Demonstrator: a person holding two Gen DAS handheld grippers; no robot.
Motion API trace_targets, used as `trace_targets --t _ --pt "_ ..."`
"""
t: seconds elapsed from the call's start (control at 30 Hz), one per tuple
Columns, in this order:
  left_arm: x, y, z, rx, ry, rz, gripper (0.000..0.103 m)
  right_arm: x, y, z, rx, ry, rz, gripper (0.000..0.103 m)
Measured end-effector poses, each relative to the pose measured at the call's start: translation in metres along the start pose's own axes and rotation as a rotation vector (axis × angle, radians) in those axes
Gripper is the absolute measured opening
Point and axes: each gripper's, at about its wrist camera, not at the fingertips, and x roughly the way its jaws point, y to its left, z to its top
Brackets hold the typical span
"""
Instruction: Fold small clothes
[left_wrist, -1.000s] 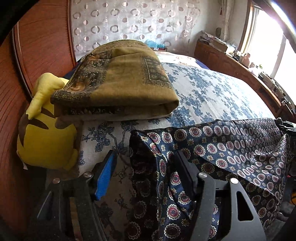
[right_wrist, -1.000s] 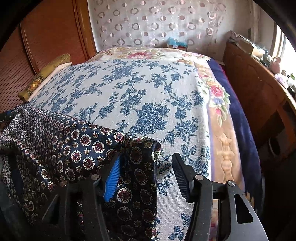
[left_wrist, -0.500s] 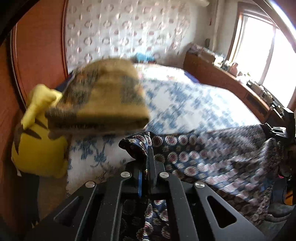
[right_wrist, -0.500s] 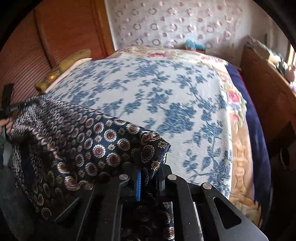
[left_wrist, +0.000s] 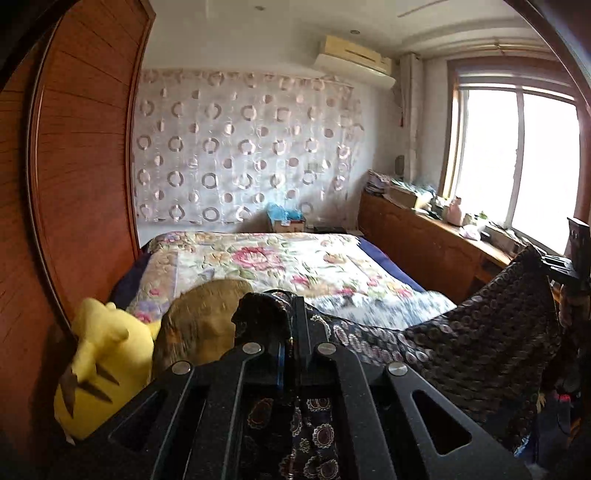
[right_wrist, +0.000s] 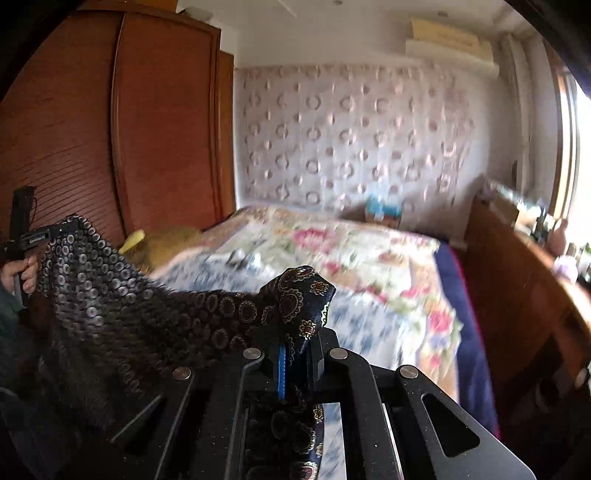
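Cloth (left_wrist: 461, 343), dark with little round flowers, hangs in the air across the lower part of both views, over the bed (left_wrist: 295, 258). Left gripper (left_wrist: 291, 350) pinches one corner tight at the bottom middle. Right gripper (right_wrist: 295, 354) pinches the other corner the same way. I think this is the lifting step. Next, both hands need to lay it flat and bring one edge over to make a fold.

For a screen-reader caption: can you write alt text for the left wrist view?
The left claw is shut on a corner of a dark medallion-print garment, which hangs across to the right claw. Behind lie a floral bed and yellow plush toy.
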Motion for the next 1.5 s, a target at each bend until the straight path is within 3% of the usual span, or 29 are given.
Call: trace_targets --t 0.17,0.3,0.33,0.4,0.43,0.53,0.63,0.8,1.13,1.5 --pt "0.047 0.018 0.013 -0.012 0.041 0.058 0.003 0.048 -0.010 0.030 -0.016 0.029 -0.092 0.007" --pt "0.098 0.031 0.004 -0.025 0.133 0.107 0.003 0.107 -0.009 0.032 0.026 0.097 -0.170 0.007" --pt "0.110 0.034 0.000 -0.032 0.157 0.110 0.003 0.125 -0.011 0.028 0.041 0.131 -0.185 0.009" --pt "0.131 0.041 -0.011 -0.043 0.218 0.109 0.006 0.155 -0.006 0.022 0.058 0.189 -0.220 0.028" --pt "0.136 0.042 -0.016 -0.043 0.239 0.104 0.012 0.169 -0.006 0.017 0.069 0.228 -0.240 0.045" --pt "0.133 0.042 -0.032 -0.030 0.244 0.106 0.043 0.194 0.004 -0.001 0.084 0.287 -0.243 0.048" --pt "0.123 0.039 -0.045 -0.016 0.249 0.104 0.057 0.201 0.023 -0.014 0.068 0.302 -0.202 0.048" --pt "0.092 0.036 -0.069 0.006 0.231 0.135 0.058 0.195 0.062 -0.035 0.028 0.312 -0.095 0.048" --pt "0.050 0.024 -0.118 0.001 0.261 0.112 0.058 0.179 0.130 -0.084 -0.067 0.358 0.165 0.048" --pt "0.029 0.014 -0.140 -0.029 0.266 0.096 0.058 0.236 0.192 -0.098 -0.167 0.412 0.312 0.048"
